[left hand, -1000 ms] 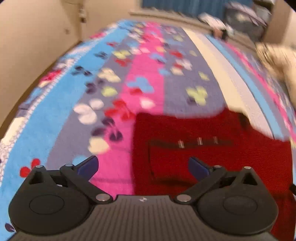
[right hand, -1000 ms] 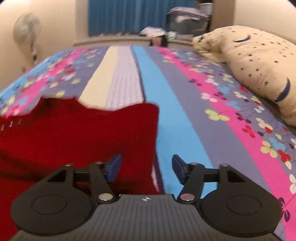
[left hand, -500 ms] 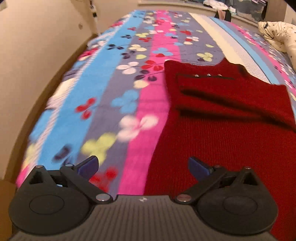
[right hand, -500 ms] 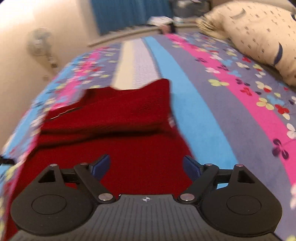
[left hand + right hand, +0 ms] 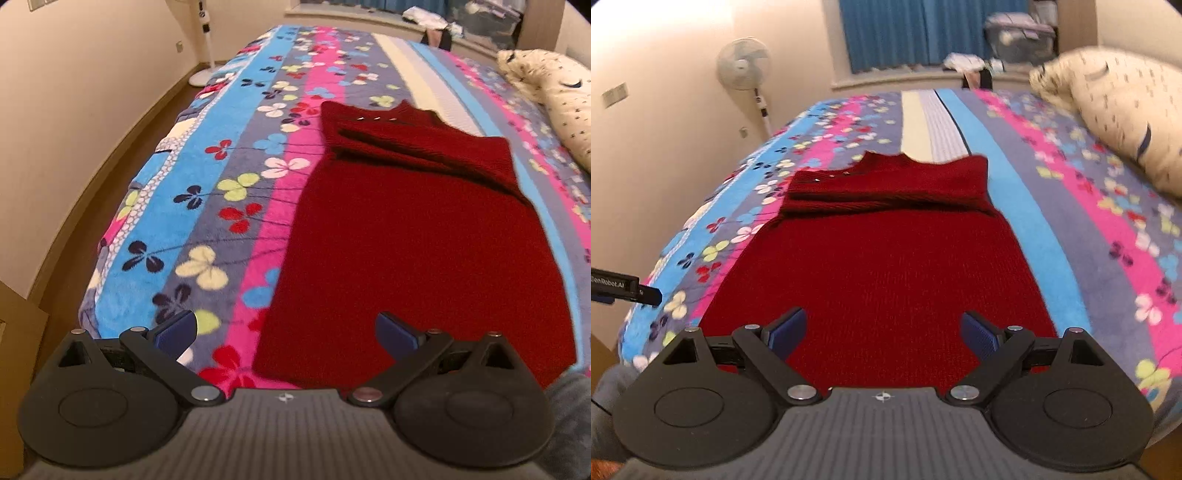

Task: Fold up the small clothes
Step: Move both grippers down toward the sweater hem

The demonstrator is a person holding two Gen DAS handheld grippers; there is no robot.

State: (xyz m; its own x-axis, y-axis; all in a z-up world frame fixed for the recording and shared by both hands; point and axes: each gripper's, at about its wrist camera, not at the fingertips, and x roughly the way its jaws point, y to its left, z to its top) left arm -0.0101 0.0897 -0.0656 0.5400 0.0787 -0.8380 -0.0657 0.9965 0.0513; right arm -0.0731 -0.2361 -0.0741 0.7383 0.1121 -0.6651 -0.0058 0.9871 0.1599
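A dark red knitted sweater (image 5: 413,240) lies flat on the striped flowered bedspread (image 5: 229,192), neck end far, both sleeves folded across the chest. It also shows in the right wrist view (image 5: 886,266). My left gripper (image 5: 286,334) is open and empty, above the sweater's near left hem corner. My right gripper (image 5: 882,334) is open and empty, above the near hem, over the middle of the sweater. The tip of the left gripper (image 5: 624,286) shows at the left edge of the right wrist view.
A cream patterned pillow (image 5: 1123,107) lies at the bed's right side. A standing fan (image 5: 744,70) stands by the left wall. Blue curtains (image 5: 905,33) and a windowsill with clutter lie beyond the bed. The bed's left edge drops to a wood floor (image 5: 110,155).
Both grippers have pulled back from the sweater's chest toward the near hem and risen. The right gripper's jaws have opened wider. The sleeves lie folded across the chest.
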